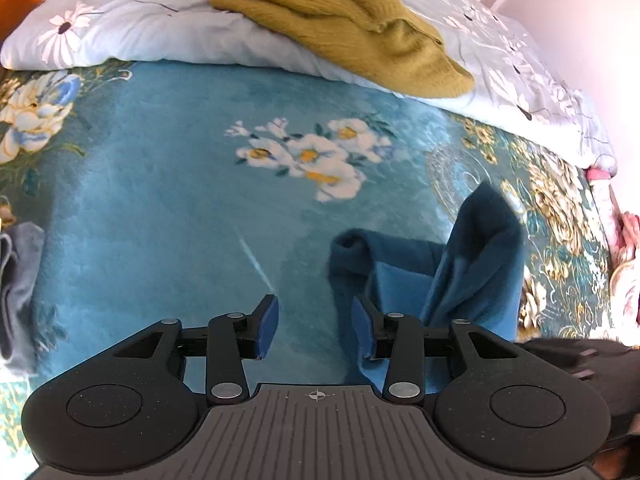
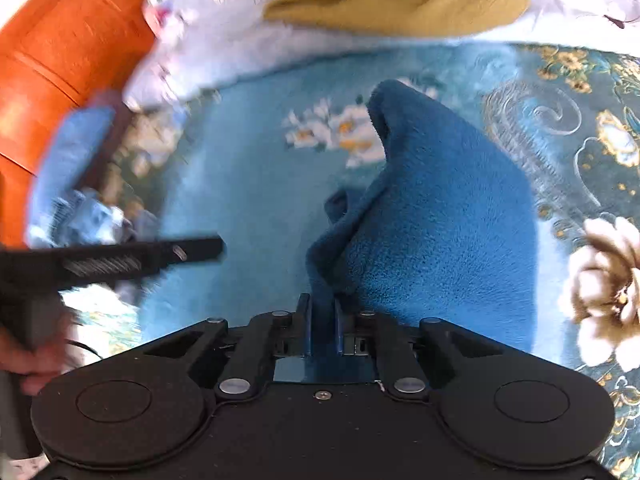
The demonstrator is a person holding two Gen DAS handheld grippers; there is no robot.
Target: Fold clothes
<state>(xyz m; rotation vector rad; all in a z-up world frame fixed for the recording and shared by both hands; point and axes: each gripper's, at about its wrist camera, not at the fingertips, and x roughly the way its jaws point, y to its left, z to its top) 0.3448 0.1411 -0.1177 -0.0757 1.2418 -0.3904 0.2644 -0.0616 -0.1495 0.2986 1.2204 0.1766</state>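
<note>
A dark blue fleece garment (image 1: 472, 264) lies bunched on the teal floral blanket (image 1: 180, 200), partly lifted. My left gripper (image 1: 316, 324) is open and empty, just left of the garment, which brushes its right finger. My right gripper (image 2: 322, 320) is shut on an edge of the blue garment (image 2: 440, 232) and holds it up off the blanket. The left gripper shows as a blurred black bar in the right wrist view (image 2: 120, 260), at the left.
A mustard-yellow knit sweater (image 1: 352, 28) lies on a white floral duvet (image 1: 120, 24) at the far side of the bed. A grey garment (image 1: 16, 280) lies at the left edge. An orange wooden headboard (image 2: 52, 60) stands at the left. A pink wall (image 1: 580, 20) is at the right.
</note>
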